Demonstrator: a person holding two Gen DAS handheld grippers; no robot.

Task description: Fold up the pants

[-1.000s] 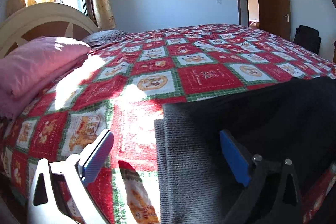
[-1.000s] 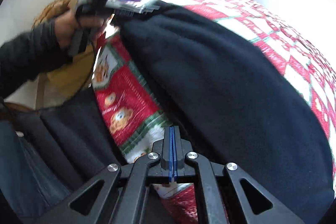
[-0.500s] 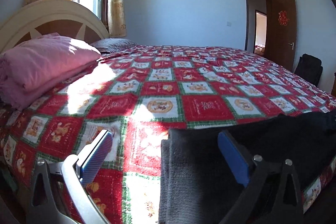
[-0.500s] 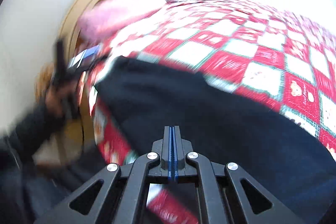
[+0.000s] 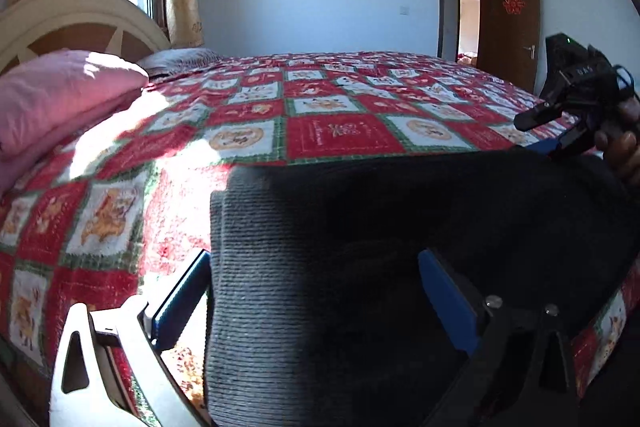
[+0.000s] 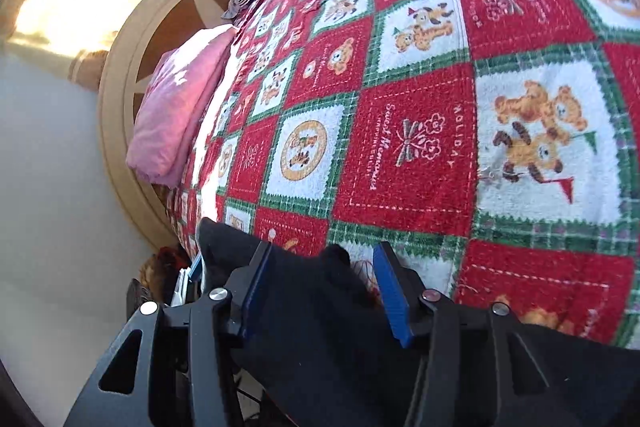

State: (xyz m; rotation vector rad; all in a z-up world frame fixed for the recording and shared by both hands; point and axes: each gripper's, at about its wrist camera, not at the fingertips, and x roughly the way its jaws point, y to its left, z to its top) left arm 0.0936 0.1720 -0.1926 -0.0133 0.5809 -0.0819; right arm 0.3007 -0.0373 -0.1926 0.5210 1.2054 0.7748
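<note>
Pants [image 5: 400, 267], dark ribbed knit, folded flat

A big bed [image 5: 344, 95] carries everything. A red, white and green blanket [image 6: 408, 147] with little bears covers it. Dark pants [image 5: 400, 227] lie flat on the blanket at the near edge, right under the tongs. A pink folded cover [image 5: 60, 95] and a grey pillow [image 5: 180, 58] lie far off by the headboard.
</note>
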